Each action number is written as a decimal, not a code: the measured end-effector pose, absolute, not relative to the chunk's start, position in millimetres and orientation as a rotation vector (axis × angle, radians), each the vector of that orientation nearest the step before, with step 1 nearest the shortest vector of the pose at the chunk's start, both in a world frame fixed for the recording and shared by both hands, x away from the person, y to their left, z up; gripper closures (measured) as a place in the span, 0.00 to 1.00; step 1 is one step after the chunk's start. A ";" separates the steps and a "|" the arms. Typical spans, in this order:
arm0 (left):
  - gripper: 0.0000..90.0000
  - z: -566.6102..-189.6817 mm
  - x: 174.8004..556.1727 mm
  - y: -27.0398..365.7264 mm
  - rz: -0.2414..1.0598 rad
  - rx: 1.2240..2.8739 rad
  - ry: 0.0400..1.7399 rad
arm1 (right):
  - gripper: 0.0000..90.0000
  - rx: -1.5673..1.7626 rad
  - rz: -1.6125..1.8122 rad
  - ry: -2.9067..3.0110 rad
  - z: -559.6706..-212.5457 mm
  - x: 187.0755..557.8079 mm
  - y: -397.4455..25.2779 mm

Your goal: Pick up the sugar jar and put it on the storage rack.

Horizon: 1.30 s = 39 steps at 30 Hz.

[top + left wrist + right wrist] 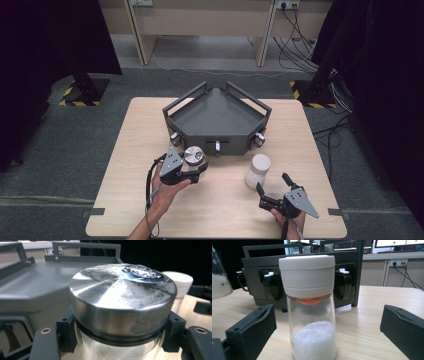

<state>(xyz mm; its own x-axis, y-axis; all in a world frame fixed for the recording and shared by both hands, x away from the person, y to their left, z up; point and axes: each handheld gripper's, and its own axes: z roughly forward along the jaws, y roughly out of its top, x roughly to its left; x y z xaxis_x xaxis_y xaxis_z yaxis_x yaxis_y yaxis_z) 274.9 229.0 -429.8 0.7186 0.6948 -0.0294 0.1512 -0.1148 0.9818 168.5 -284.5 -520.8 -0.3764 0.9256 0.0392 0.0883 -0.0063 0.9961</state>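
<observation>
A lab or test room: black curtains (45,45), hazard-striped stand feet (80,102), trailing black cables (300,47), lit computer monitors (398,243) behind.

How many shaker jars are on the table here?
2. The metal-lidded jar sits in front of the grey tray, clamped in the left gripper. The white-lidded jar stands free to its right, between the open right gripper's jaws.

L hand-held gripper (196,171) jaws clamped; R hand-held gripper (272,186) jaws apart.

Steel-lidded glass jar (194,156) and white-capped glass shaker (259,170), both upright, white granules inside
</observation>
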 end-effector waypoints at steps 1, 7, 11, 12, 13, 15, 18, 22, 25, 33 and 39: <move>0.34 -427.2 276.5 229.1 0.529 1.652 0.691 | 0.01 1.082 1.467 1.547 -520.7 168.5 -284.5; 0.34 -406.3 291.1 227.4 0.540 1.658 0.700 | 0.01 1.083 1.469 1.546 -520.7 168.5 -284.8; 0.34 -399.6 297.7 229.1 0.515 1.639 0.730 | 0.01 1.082 1.471 1.549 -520.8 168.9 -285.0; 0.34 -397.2 298.5 228.6 0.523 1.639 0.731 | 0.01 1.082 1.471 1.550 -520.9 169.1 -284.9; 0.34 -394.5 299.2 227.8 0.533 1.641 0.729 | 0.01 1.081 1.471 1.551 -520.9 169.1 -284.8; 0.34 -389.8 302.1 227.5 0.536 1.638 0.729 | 0.01 1.079 1.471 1.552 -520.9 169.1 -284.7; 0.34 -382.1 306.4 225.6 0.550 1.634 0.726 | 0.01 1.082 1.472 1.552 -520.9 169.2 -284.9; 0.34 -370.3 311.6 223.3 0.557 1.633 0.724 | 0.01 1.083 1.473 1.548 -520.8 169.0 -285.3; 0.34 -359.7 315.6 220.3 0.571 1.646 0.723 | 0.01 1.087 1.473 1.548 -520.5 169.1 -285.7; 0.34 -344.7 332.7 213.4 0.583 1.626 0.760 | 0.01 1.087 1.475 1.547 -520.5 169.0 -285.1; 0.34 -342.6 344.2 206.6 0.607 1.616 0.794 | 0.01 1.087 1.474 1.546 -520.5 169.0 -285.6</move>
<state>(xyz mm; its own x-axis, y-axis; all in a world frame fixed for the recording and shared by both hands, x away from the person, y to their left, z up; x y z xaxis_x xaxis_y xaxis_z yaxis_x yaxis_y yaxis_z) 344.2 206.6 -342.6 0.6335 0.7729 -0.0359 0.1678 -0.0920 0.9815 169.0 -285.6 -520.5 -0.3782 0.9245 0.0469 0.0907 -0.0134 0.9958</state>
